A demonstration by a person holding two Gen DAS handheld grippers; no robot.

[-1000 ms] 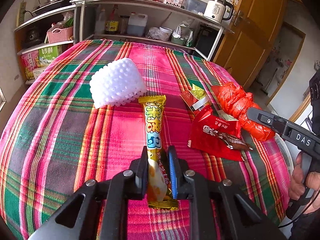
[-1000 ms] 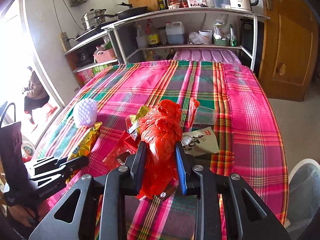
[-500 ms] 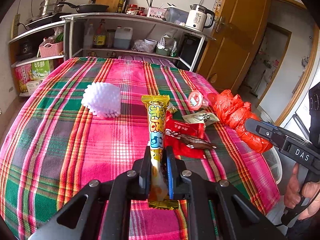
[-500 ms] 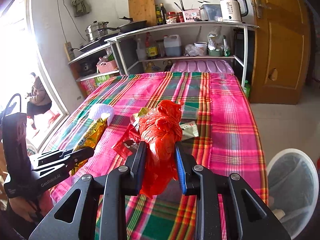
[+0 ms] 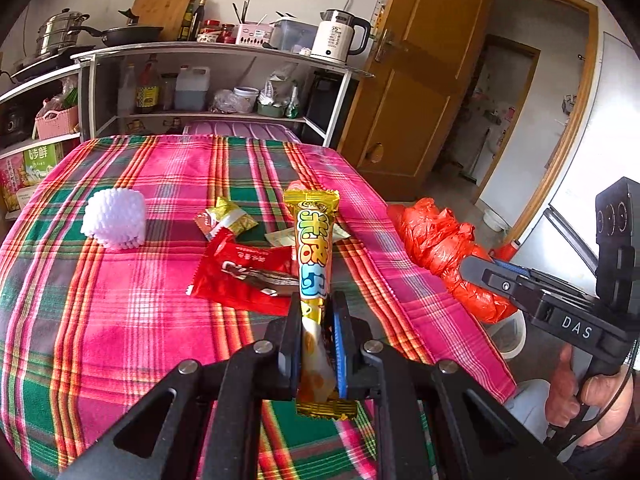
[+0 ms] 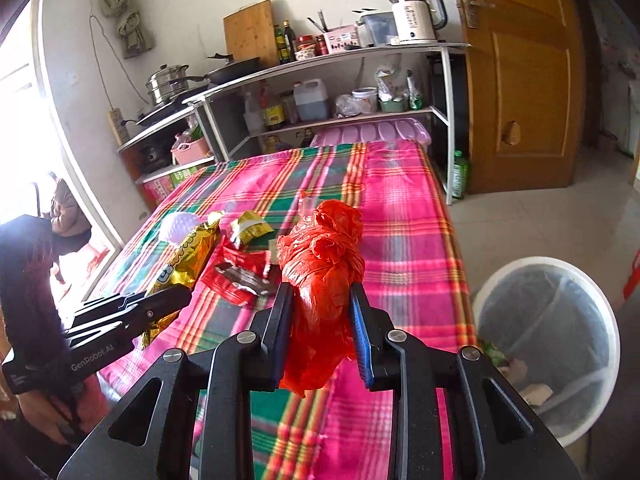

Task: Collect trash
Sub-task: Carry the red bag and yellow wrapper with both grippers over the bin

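My left gripper is shut on a long yellow snack wrapper and holds it above the plaid tablecloth. My right gripper is shut on a crumpled red plastic bag, held over the table's right part. That bag also shows in the left wrist view. On the cloth lie a red wrapper, a small gold wrapper and a white foam net. A white trash bin stands on the floor right of the table.
Metal shelves with pots, bottles and a kettle stand behind the table. A wooden door is at the right. A person sits outside at the far left.
Both grippers have lifted and pulled back from the table with their loads. The trash bin has come into the right wrist view.
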